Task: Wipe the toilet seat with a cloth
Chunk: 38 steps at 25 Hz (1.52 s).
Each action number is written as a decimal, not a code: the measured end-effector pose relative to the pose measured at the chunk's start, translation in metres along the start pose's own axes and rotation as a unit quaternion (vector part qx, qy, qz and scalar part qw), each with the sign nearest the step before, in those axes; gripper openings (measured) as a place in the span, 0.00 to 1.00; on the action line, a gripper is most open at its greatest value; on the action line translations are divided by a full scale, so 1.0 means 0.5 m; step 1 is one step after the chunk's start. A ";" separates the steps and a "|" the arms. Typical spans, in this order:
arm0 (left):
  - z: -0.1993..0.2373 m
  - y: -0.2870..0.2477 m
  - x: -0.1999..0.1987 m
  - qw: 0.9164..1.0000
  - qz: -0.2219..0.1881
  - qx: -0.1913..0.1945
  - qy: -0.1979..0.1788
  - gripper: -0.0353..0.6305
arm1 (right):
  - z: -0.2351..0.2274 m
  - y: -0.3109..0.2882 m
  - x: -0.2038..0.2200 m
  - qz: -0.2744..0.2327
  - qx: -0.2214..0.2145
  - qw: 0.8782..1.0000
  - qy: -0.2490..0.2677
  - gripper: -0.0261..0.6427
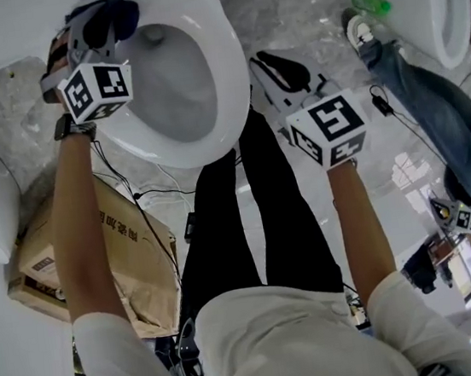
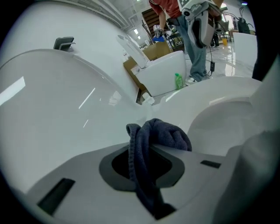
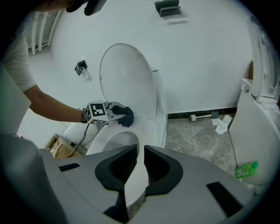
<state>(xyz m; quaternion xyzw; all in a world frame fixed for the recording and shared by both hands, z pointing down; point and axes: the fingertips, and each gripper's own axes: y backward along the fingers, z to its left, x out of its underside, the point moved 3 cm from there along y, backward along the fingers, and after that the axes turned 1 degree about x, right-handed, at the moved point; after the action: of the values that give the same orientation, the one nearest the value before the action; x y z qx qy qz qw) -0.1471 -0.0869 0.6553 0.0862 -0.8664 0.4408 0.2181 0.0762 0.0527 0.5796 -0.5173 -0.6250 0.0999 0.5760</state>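
We see a dark blue-grey terry cloth bunched into a thick fold, its loose end trailing back between the jaws. It sits at the rear of the white oval toilet seat, just below the raised white lid, and it looks pressed on the seat's rim there, though we cannot be sure of contact. The left gripper has its jaws clamped on this cloth, with the wad bulging out past the tips. The right gripper hangs above the front of the seat, well apart from the cloth. We find its jaws drawn close with only a narrow slit left between the ribbed black pads. Nothing is held in that slit, and the white rim shows through it.
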 end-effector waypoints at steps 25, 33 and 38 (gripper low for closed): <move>0.008 -0.018 -0.222 0.989 -0.068 -0.077 0.103 0.11 | -0.056 0.078 -0.007 -0.034 0.022 0.999 -0.002 0.14; 0.072 0.123 -0.290 0.970 -0.126 -0.125 0.164 0.11 | -0.037 0.150 -0.074 -0.076 0.046 0.996 0.015 0.14; 0.115 0.265 -0.296 0.959 -0.145 -0.167 0.178 0.11 | 0.006 0.213 -0.173 -0.115 0.052 0.990 0.064 0.14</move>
<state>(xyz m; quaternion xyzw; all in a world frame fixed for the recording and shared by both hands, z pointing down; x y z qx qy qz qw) -0.0782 -0.0601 0.4621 0.0935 -0.8531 0.2620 0.4415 0.1129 0.0356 0.4485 -0.4165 -0.6362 0.0318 0.6486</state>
